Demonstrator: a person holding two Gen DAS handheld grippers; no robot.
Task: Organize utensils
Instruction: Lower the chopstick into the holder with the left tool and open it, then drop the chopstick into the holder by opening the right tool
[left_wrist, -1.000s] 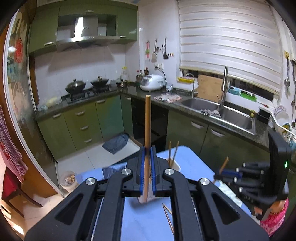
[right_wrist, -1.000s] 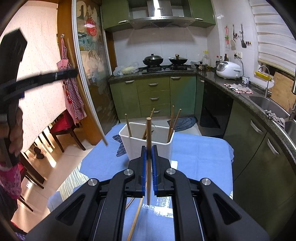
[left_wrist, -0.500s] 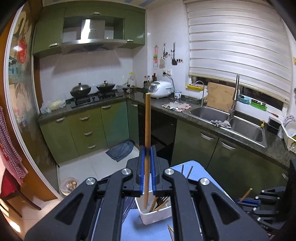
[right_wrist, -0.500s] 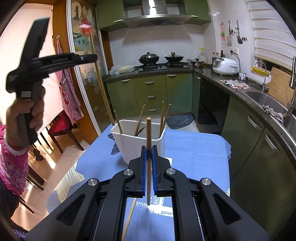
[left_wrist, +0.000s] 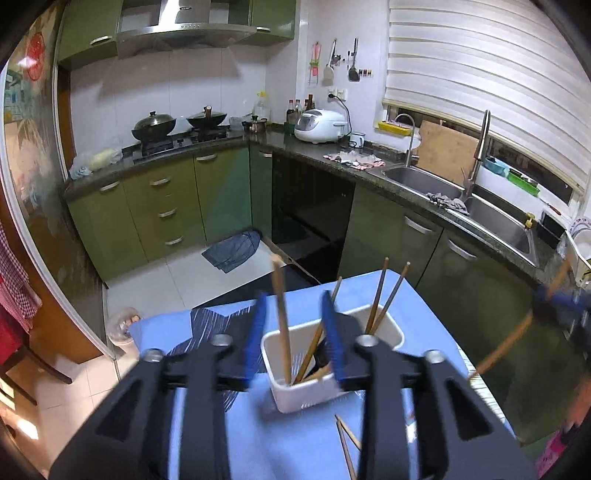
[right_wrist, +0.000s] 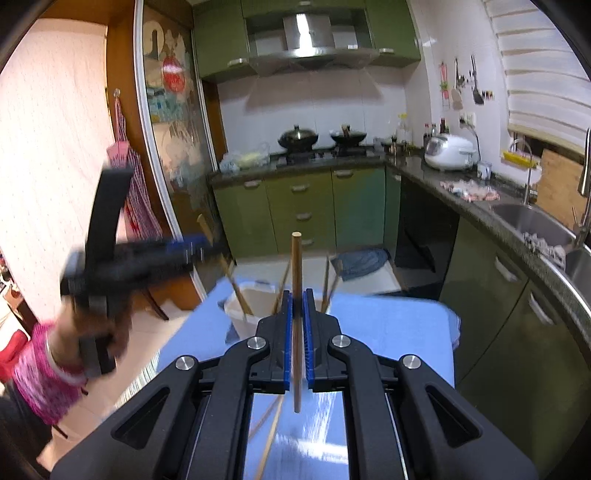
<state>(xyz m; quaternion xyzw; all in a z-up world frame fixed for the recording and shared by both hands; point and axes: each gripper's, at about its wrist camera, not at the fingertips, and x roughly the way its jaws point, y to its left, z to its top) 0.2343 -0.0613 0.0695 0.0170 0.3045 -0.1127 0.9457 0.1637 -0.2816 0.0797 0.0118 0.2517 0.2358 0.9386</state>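
Observation:
A white utensil bin (left_wrist: 388, 332) stands on the blue tablecloth (left_wrist: 424, 314) with several wooden chopsticks in it. My left gripper (left_wrist: 293, 334) is open just above the bin, and a chopstick (left_wrist: 280, 317) stands free between the jaws, its lower end in the bin. My right gripper (right_wrist: 297, 314) is shut on another wooden chopstick (right_wrist: 296, 266), held upright short of the bin (right_wrist: 236, 314). The right gripper shows blurred in the left wrist view (left_wrist: 557, 299). The left gripper shows blurred in the right wrist view (right_wrist: 184, 247).
Loose chopsticks lie on the cloth in front of the bin (left_wrist: 347, 443) and under my right gripper (right_wrist: 269, 435). Green cabinets (left_wrist: 162, 210), a stove with woks (left_wrist: 177, 125) and a sink (left_wrist: 480, 214) line the kitchen behind. A blue cloth lies on the floor (left_wrist: 232, 251).
My left gripper came down over the bin and opened, letting its chopstick go into the bin. My right gripper still holds its chopstick and has moved a little closer to the bin.

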